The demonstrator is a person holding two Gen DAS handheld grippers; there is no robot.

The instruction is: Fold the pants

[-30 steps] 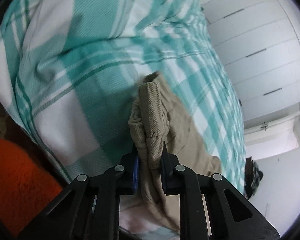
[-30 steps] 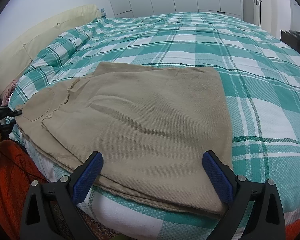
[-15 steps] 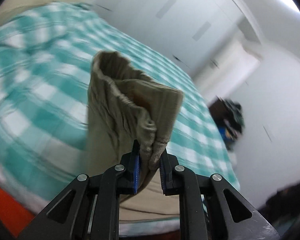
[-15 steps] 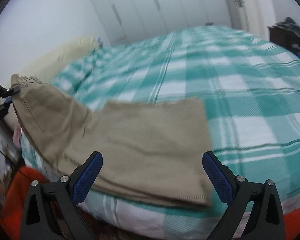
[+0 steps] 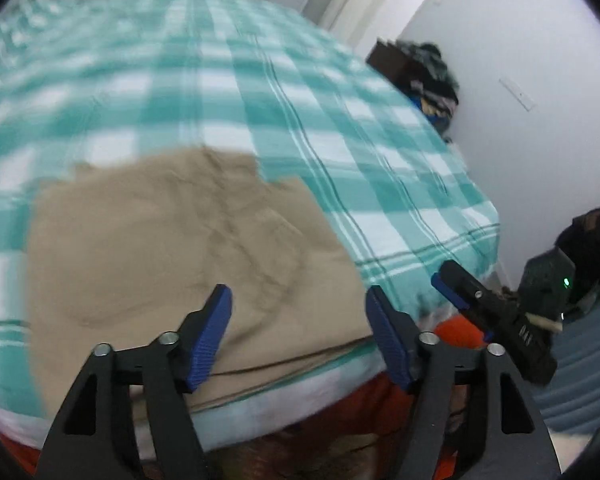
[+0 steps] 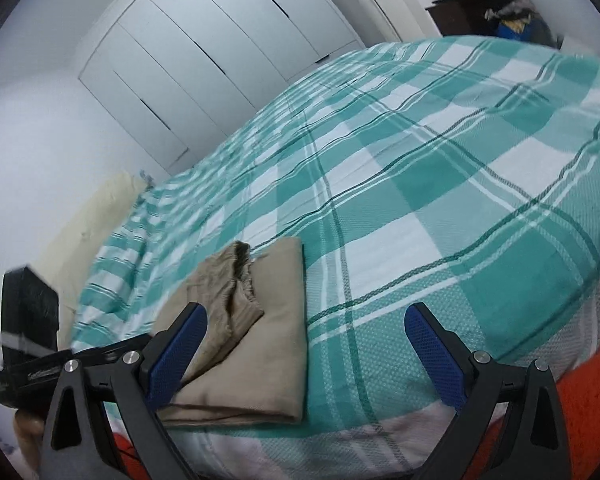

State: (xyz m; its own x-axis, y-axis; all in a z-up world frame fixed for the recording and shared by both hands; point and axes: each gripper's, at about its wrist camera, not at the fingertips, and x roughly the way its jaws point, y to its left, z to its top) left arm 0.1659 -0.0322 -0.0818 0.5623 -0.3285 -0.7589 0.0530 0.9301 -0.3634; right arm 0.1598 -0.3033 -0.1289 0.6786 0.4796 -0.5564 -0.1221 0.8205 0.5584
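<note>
We see tan pants [image 5: 172,248] folded into stacked layers, lying flat near edge of bed [image 5: 284,92] on teal-and-white plaid cover. Left gripper [image 5: 298,334] fingers spread wide, released, holding nothing, above near edge of pants. Right gripper [image 6: 304,352] fingers also spread, empty, beside pants. White wardrobe [image 6: 220,48] behind bed; orange rug [image 6: 588,396] below bed edge.
</note>
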